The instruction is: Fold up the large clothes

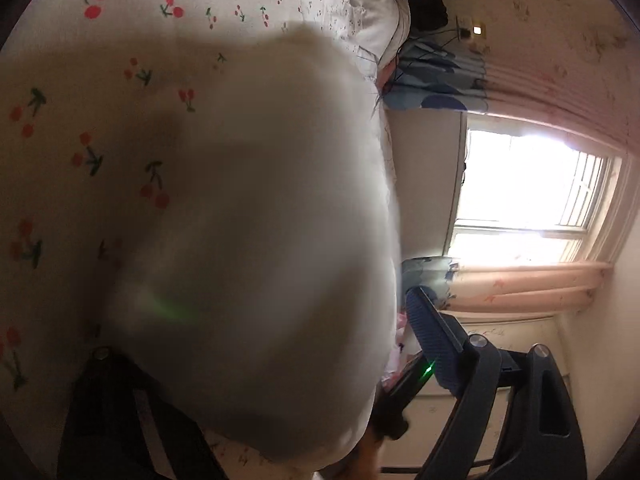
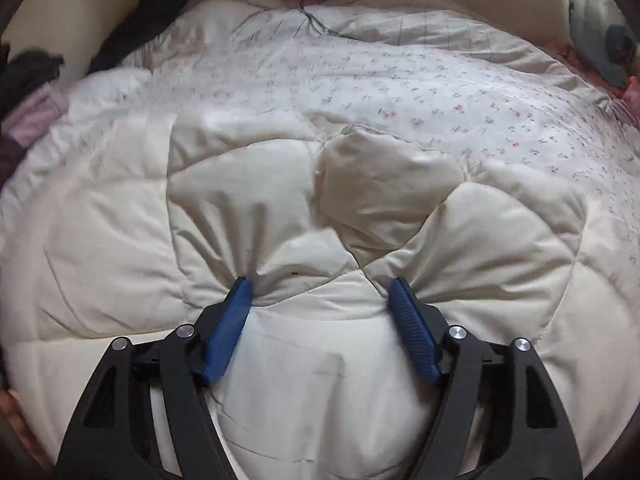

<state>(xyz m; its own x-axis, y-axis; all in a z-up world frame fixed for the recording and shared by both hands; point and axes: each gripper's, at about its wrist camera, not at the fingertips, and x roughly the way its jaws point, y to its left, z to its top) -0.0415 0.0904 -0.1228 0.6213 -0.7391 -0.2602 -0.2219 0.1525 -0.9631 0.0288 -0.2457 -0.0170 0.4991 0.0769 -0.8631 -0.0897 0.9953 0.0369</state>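
A thick fold of the cream, quilted, padded duvet [image 2: 320, 360] bulges up between the two blue-padded fingers [image 2: 412, 328] of the right gripper [image 2: 320, 286], and this lies nearest the right wrist camera; the jaws stand fairly wide apart with the wad filling the gap, and the cloth puckers into radiating creases at both pad tips, so I judge them to be pressing into it, though a firm clamp cannot be confirmed. From these fingers the duvet spreads away to the far side, its plain cream underside turned over on the near part and its small-flowered face [image 2: 440, 92] stretching toward the far edge of the bed. In the left wrist view a blurred pale mass of the same duvet [image 1: 260, 200] fills the frame right against the lens, over a white sheet printed with red cherries [image 1: 92, 0]; one blue pad [image 1: 430, 340] of the left gripper [image 1: 320, 360] shows to its right, the other finger is hidden, so whether it grips I cannot tell. The window with pink curtains [image 1: 532, 184] lies far right. The coming move turns on the bulk lying ahead of the right fingers, which makes that hand the nearer lead
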